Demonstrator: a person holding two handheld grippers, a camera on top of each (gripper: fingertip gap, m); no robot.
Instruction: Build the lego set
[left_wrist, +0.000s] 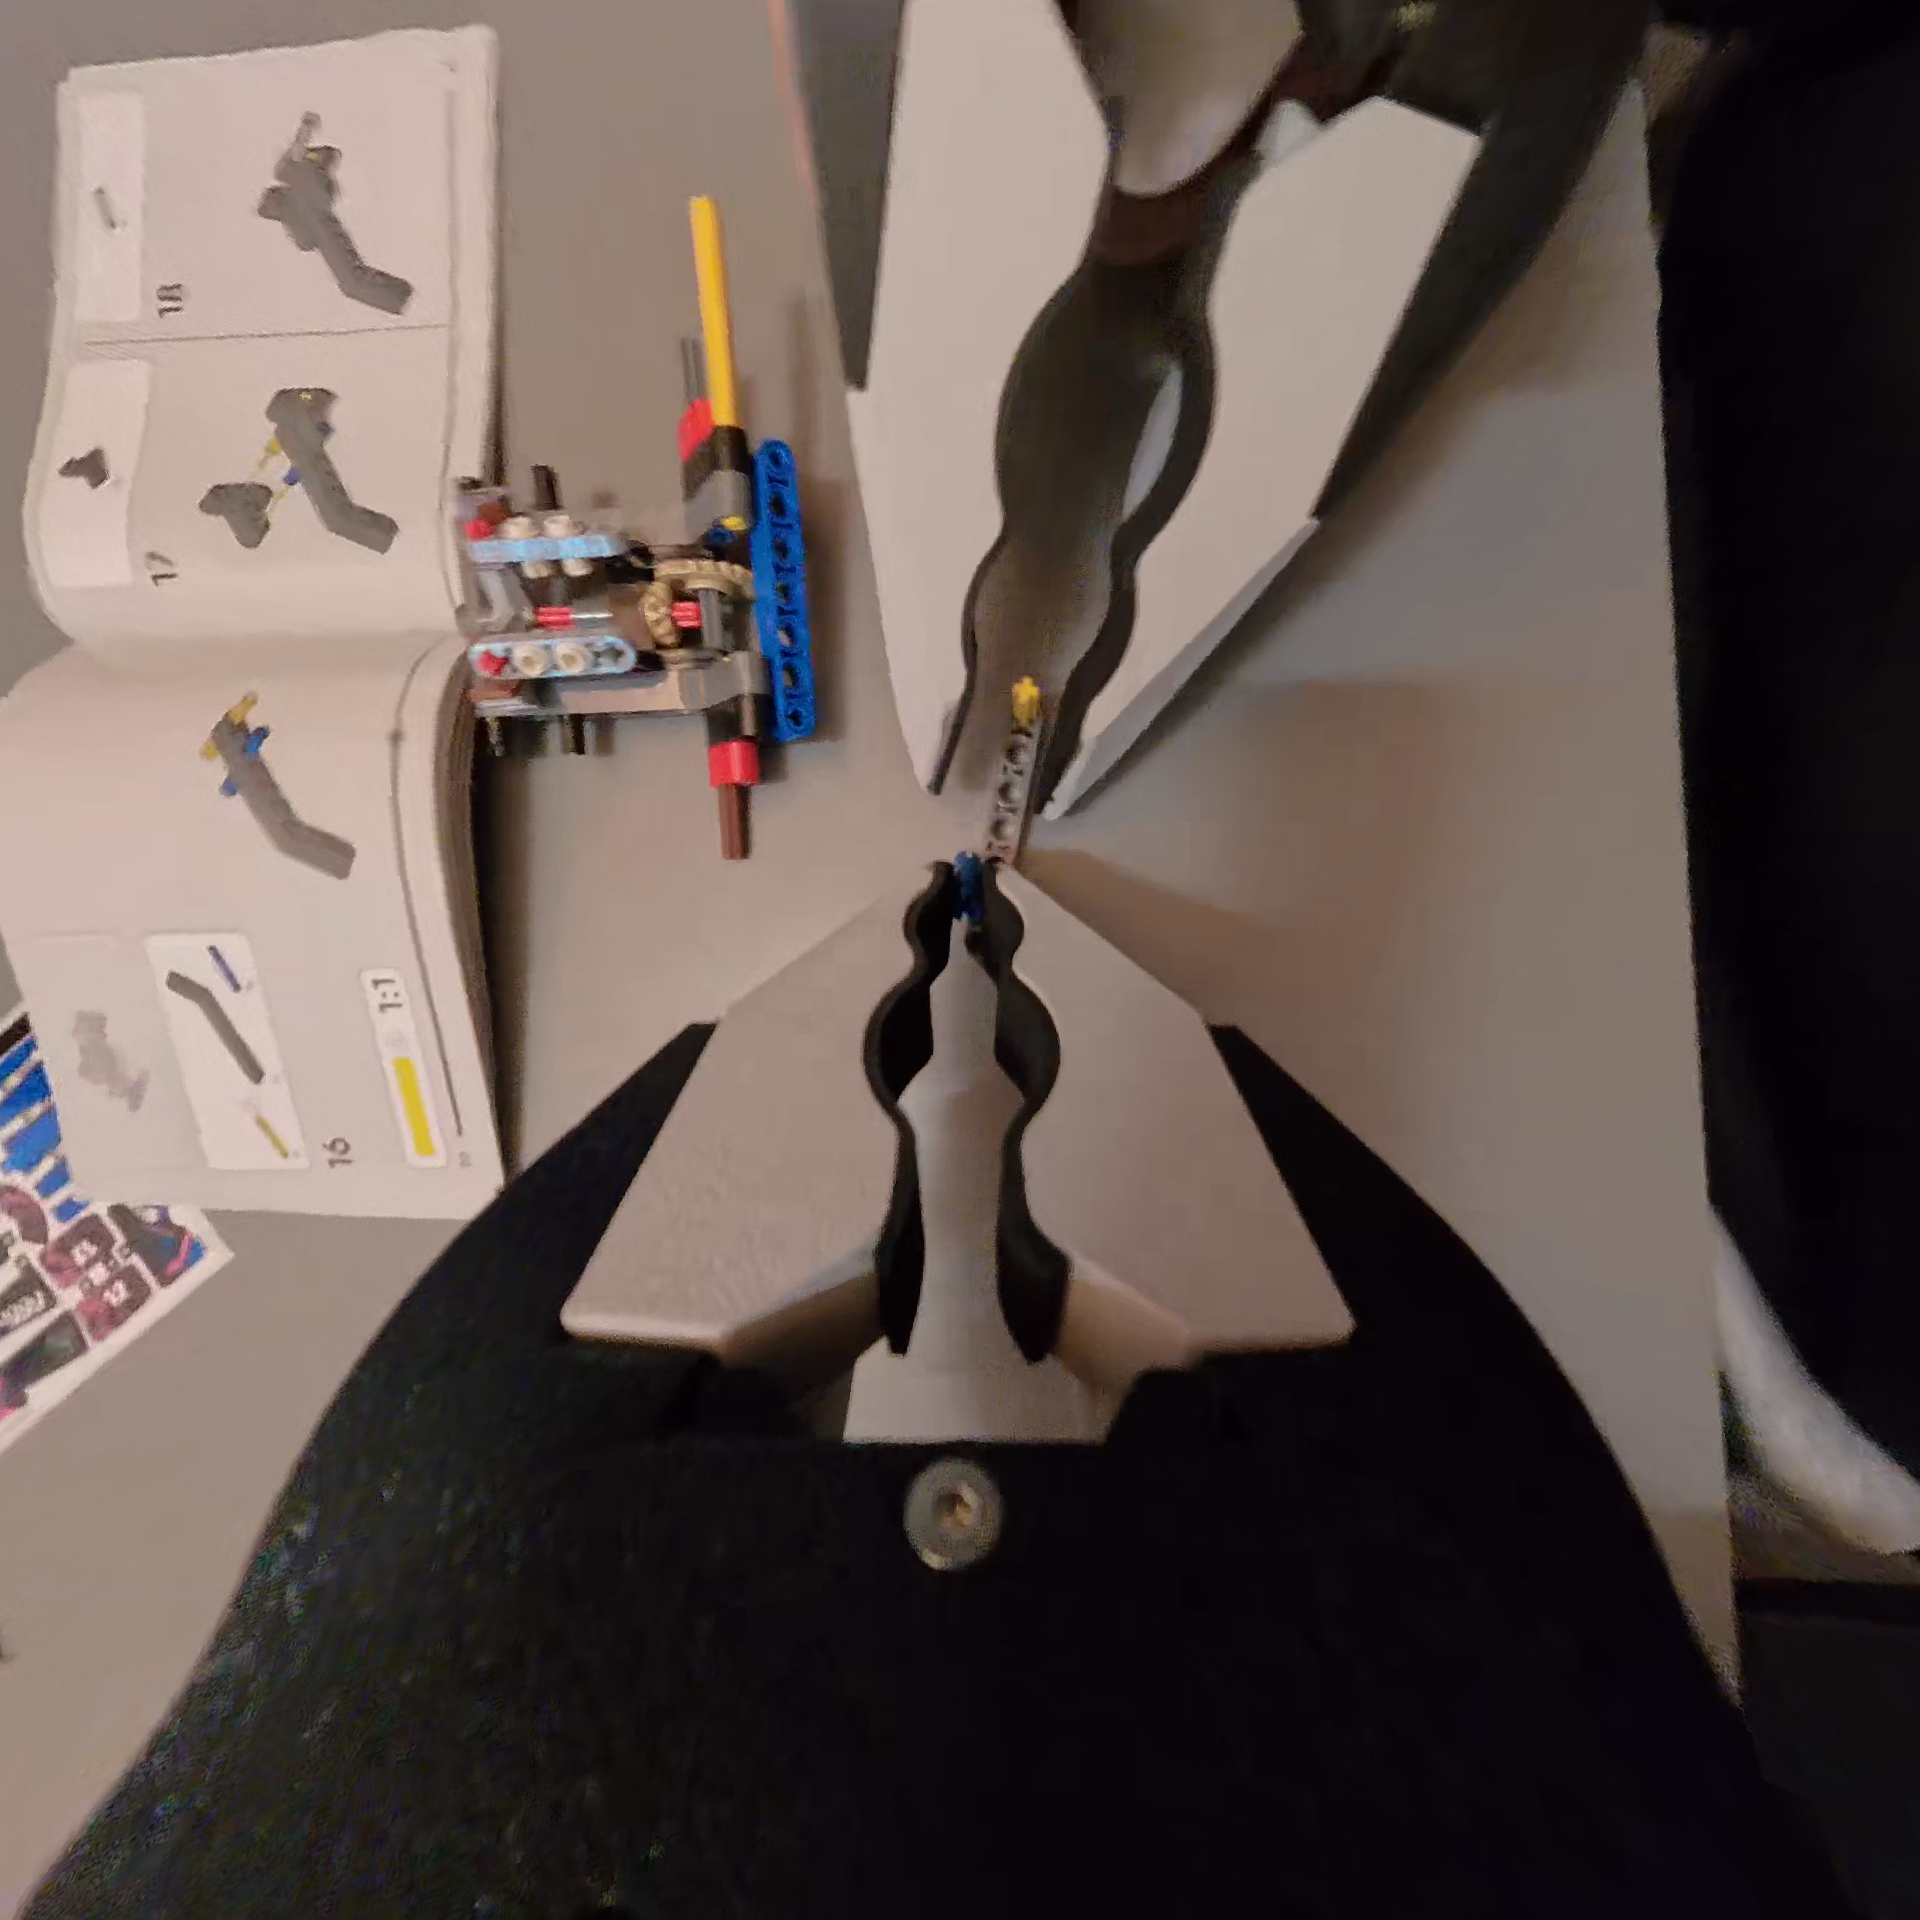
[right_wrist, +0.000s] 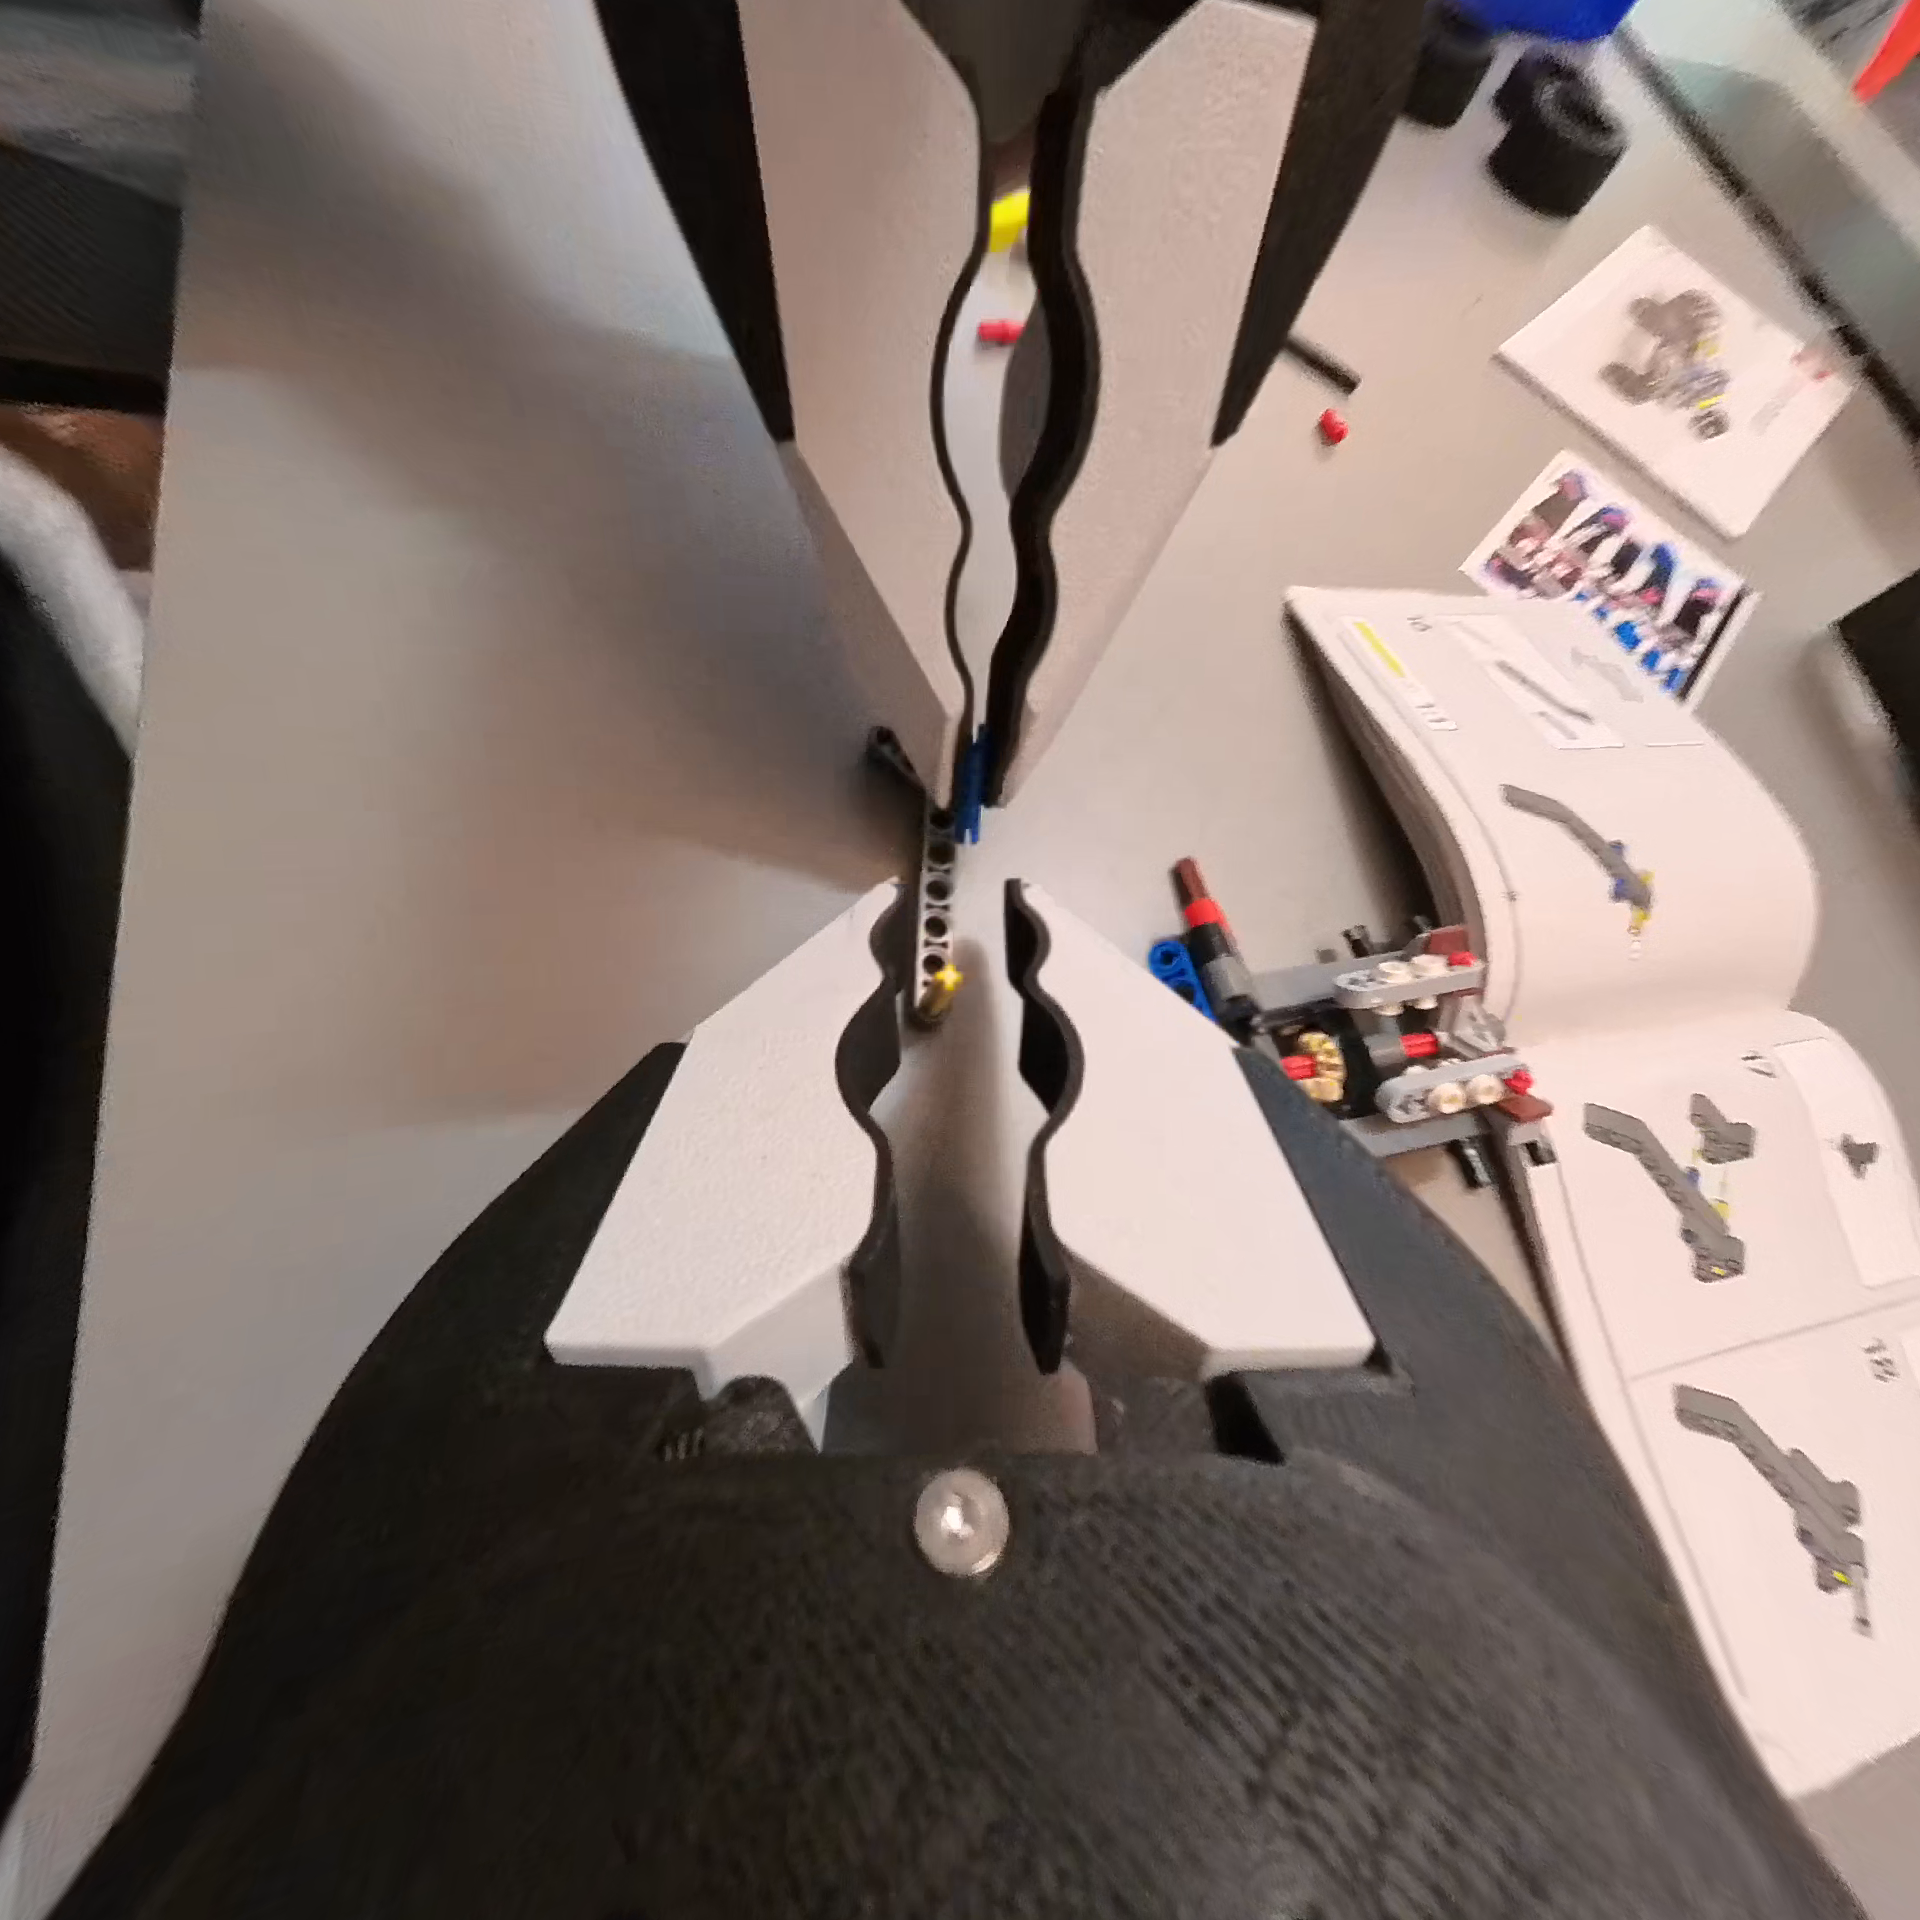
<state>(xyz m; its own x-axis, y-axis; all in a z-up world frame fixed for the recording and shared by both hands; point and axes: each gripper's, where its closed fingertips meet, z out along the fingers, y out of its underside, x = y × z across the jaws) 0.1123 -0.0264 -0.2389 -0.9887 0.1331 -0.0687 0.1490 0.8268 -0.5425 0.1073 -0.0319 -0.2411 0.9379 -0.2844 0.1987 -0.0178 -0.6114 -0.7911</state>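
Observation:
My left gripper (left_wrist: 966, 894) is shut on a small blue pin (left_wrist: 968, 873), whose tip meets the end of a dark grey holed beam (left_wrist: 1013, 790). The beam carries a yellow pin (left_wrist: 1025, 698) at its far end. The right gripper (left_wrist: 997, 790) comes in from the top and holds that beam. In the right wrist view my right gripper (right_wrist: 954, 899) has the beam (right_wrist: 938, 904) against its left finger, with a gap on the right side by the yellow pin (right_wrist: 945, 982). The left gripper (right_wrist: 971, 769) presses the blue pin (right_wrist: 974, 790) against the beam's end hole.
A part-built model (left_wrist: 644, 613) with a blue beam and a long yellow axle (left_wrist: 712, 312) lies on the grey table beside the open instruction book (left_wrist: 260, 623). A sticker sheet (right_wrist: 1610, 582), a leaflet (right_wrist: 1673, 374), black tyres (right_wrist: 1558, 145) and small red pieces (right_wrist: 1330, 426) lie farther off.

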